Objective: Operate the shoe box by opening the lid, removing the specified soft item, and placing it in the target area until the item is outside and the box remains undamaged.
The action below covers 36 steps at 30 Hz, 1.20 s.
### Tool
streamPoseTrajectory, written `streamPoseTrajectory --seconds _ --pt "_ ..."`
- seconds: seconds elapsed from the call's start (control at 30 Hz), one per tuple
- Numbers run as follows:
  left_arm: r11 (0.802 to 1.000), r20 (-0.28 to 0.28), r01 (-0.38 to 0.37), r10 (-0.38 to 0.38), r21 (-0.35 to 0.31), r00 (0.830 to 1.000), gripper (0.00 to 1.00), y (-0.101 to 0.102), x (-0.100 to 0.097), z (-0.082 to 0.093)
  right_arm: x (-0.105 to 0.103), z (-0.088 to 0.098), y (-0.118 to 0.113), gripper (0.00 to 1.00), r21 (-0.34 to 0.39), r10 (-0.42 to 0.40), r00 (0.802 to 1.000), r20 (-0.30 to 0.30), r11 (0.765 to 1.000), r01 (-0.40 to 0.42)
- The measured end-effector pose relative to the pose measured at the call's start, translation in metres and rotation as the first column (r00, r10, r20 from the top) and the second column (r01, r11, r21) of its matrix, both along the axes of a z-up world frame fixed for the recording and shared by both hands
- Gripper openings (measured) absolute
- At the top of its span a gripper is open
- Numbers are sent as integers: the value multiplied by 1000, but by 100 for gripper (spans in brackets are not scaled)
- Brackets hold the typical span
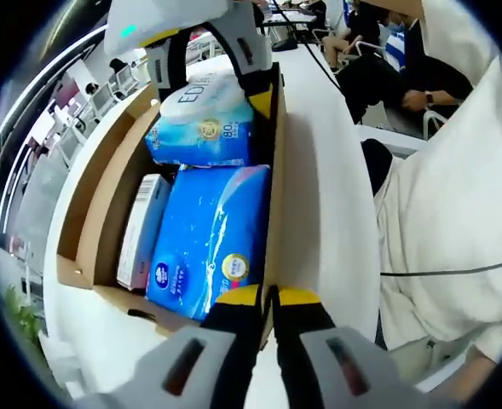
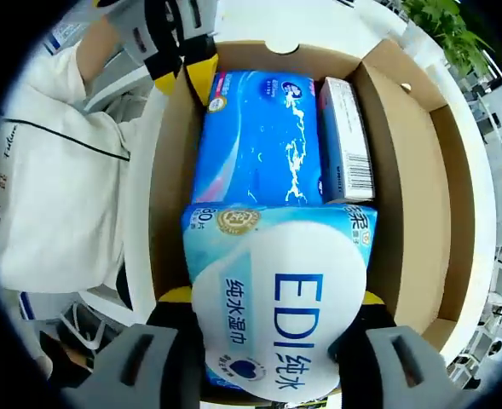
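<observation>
Right gripper (image 2: 272, 319): jaws spread wide, gripping one light-blue soft wet-wipe pack (image 2: 276, 307) inside the box.
Left gripper (image 1: 268, 298): jaws nearly closed, pinching the box's side wall.
Open brown cardboard shoe box (image 1: 106, 179): one, on white table (image 1: 327, 196).
Contents: one large blue tissue pack (image 1: 208, 239); one small white carton (image 1: 140, 230).

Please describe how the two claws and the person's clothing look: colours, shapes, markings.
The left claw has grey bodies, black fingers and yellow tips. The right claw looks the same: grey blocks, black fingers, yellow tips. The person wears a white top with a thin dark line across it.
</observation>
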State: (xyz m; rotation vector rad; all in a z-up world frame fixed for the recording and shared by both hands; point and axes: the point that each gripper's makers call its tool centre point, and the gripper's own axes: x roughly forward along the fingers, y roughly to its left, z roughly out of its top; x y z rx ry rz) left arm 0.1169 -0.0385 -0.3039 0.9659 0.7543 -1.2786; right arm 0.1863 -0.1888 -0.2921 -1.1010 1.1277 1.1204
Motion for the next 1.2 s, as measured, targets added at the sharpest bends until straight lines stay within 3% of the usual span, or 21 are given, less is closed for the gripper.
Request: streamPoseTrajectory --seconds 0.1,0.4,0.6,0.93,0.97,1.03,1.1,1.17,1.2 --pt "1000 3 2 -2 -3 1000 5 0 1 0 -10 0 6 62 2 37 999 5 999 -37" --pt "998 25 1 0 -59 1000 6 1 1 3 -32 18 13 61 -27 14 1000 7 1000 -14" --pt "998 54 26 -23 -58 998 6 0 0 3 -32 31 13 61 -17 1 1000 27 1000 0" --pt "997 48 23 -19 -70 999 6 0 1 4 -29 45 6 58 -67 27 999 36 997 -24" --pt "997 46 21 -17 -76 999 6 0 1 5 -34 49 1 58 -95 -11 1000 24 995 13" --pt "996 44 22 -18 -82 999 6 0 1 5 -35 47 6 58 -64 35 999 34 997 -32" --pt "997 42 19 -16 -81 999 6 -1 1 5 -35 44 6 58 -61 10 1000 20 998 -8" --pt "997 45 22 -19 -78 999 6 -1 1 5 -32 43 7 58 -62 54 997 50 997 -51" --pt "997 44 22 -19 -79 999 6 0 1 5 -30 43 6 58 -60 34 998 44 998 -32"
